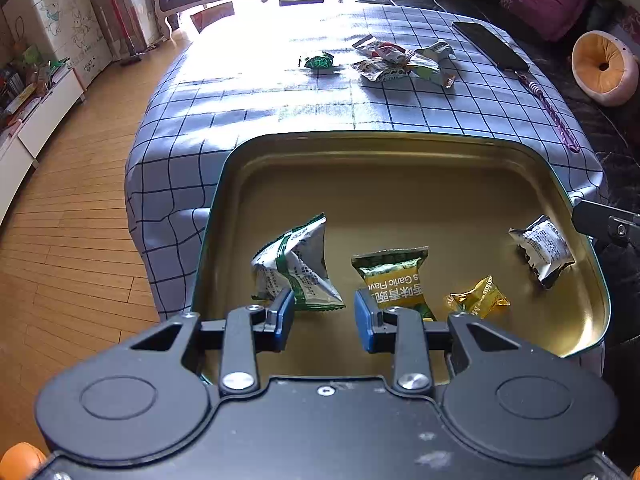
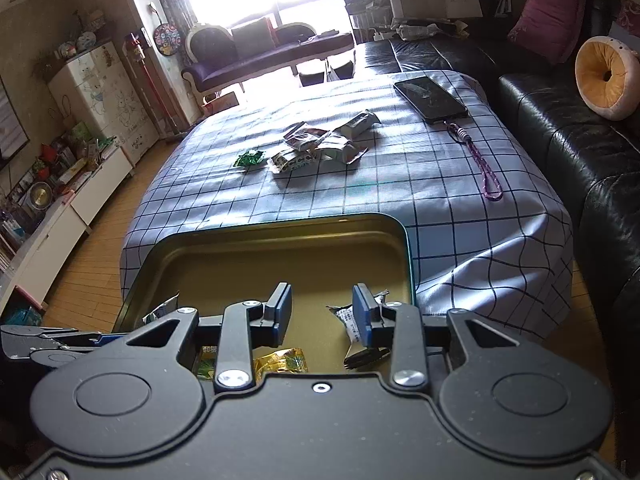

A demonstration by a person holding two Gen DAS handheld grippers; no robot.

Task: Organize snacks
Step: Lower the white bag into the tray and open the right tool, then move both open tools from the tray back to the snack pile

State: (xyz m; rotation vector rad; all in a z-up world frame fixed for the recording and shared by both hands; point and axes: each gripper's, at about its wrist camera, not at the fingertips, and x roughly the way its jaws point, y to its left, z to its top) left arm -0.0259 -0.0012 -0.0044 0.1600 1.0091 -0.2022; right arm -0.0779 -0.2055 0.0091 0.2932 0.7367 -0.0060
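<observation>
1. Living room, bright window at the far end, and a table under a checked cloth (image 2: pixel 360 184) with a gold tin (image 1: pixel 400 152) at its near edge, right below me.
2. In the tin: a green-and-white packet (image 1: pixel 296 268), a garlic packet (image 1: pixel 394 276), a gold candy (image 1: pixel 478 300) and a black-and-white sachet (image 1: pixel 544 246) at the tin's right wall.
3. My left claw (image 1: pixel 324 316) hangs over the tin's near side, fingers apart, nothing between them; the green-and-white packet sits just past the left finger.
4. My right claw (image 2: pixel 322 308) is over the tin too, fingers apart and empty; the sachet lies just behind the right finger.
5. Still to sort: a loose pile of snacks (image 2: pixel 320 144) on the cloth well beyond the tin's far rim, with a green candy (image 2: pixel 250 158) left of the pile.
6. The pile lies straight ahead of my right claw, so I'd say that hand has the better line, and a phone (image 2: pixel 430 98) sits farther off to the right.
</observation>
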